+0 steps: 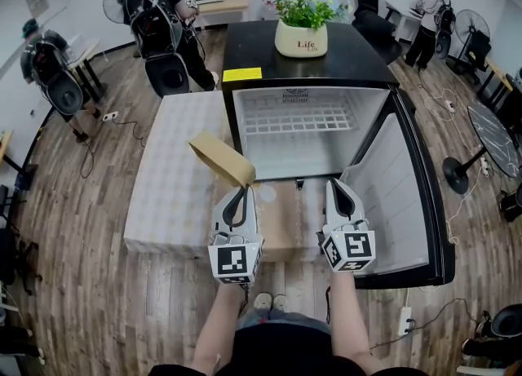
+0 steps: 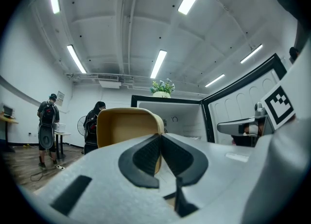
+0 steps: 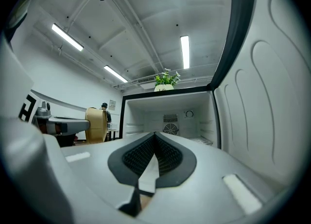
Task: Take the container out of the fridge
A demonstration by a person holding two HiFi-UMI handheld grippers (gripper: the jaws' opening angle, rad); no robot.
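A tan, open-topped container (image 1: 222,160) hangs tilted in front of the small fridge (image 1: 308,126), outside its cavity. My left gripper (image 1: 239,196) is shut on the container's rim; in the left gripper view the container (image 2: 125,127) rises just past the closed jaws of that gripper (image 2: 160,151). My right gripper (image 1: 339,195) is shut on nothing and hovers in front of the fridge opening. The right gripper view looks over its closed jaws (image 3: 154,156) into the bare white fridge interior (image 3: 167,118), with the container (image 3: 96,124) off to the left.
The fridge door (image 1: 408,195) stands open to the right. A potted plant (image 1: 302,22) sits on the fridge top. A white quilted block (image 1: 171,174) lies left of the fridge, and a cardboard sheet (image 1: 277,219) lies below the grippers. People with backpacks (image 1: 159,15) stand behind. Fans and cables surround the area.
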